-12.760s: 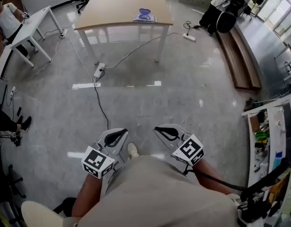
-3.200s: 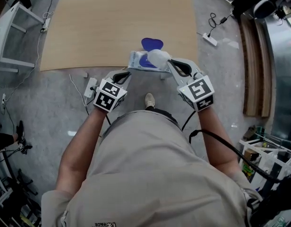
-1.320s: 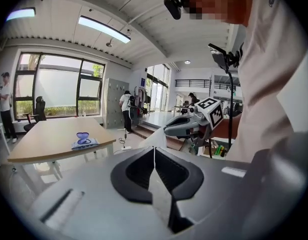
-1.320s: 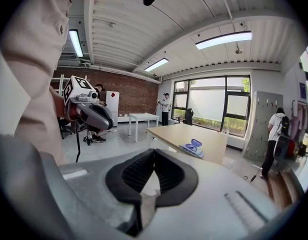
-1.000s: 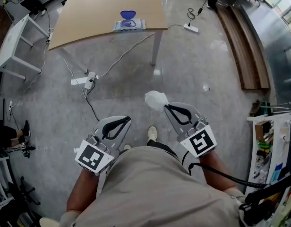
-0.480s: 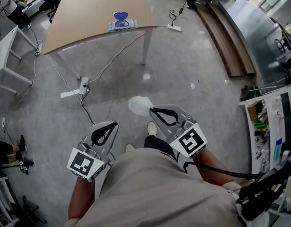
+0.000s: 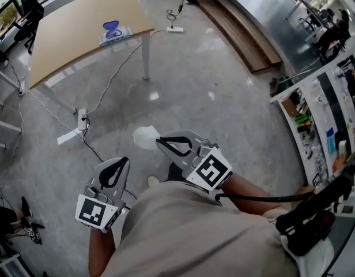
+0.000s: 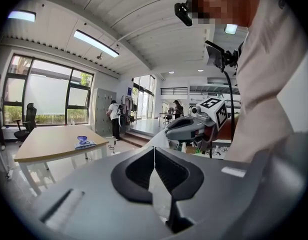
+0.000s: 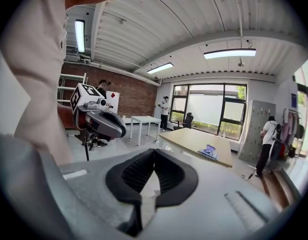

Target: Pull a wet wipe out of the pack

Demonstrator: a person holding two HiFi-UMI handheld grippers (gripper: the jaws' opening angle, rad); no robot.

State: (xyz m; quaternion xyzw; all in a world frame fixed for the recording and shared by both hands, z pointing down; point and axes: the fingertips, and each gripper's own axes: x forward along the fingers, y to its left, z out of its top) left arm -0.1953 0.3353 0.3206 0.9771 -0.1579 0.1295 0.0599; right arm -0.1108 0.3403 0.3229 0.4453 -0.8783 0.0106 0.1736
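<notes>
White and crumpled, a thin wet wipe point(image 7: 144, 137) hangs pinched at the tip of the right gripper point(image 7: 159, 140), whose black-padded jaws are pressed together on it over the glossy grey floor point(image 7: 223, 85). Just beside it, the left gripper point(image 7: 125, 160) has its jaws pressed together on nothing. Well apart from both, the flat white wipe pack point(image 7: 117, 36), its blue lid point(image 7: 110, 26) flipped up, lies near the edge of the pale wooden table point(image 7: 68, 33). Its print is too small to read. The grippers' cubes carry only black-and-white square markers point(image 7: 210, 171).
</notes>
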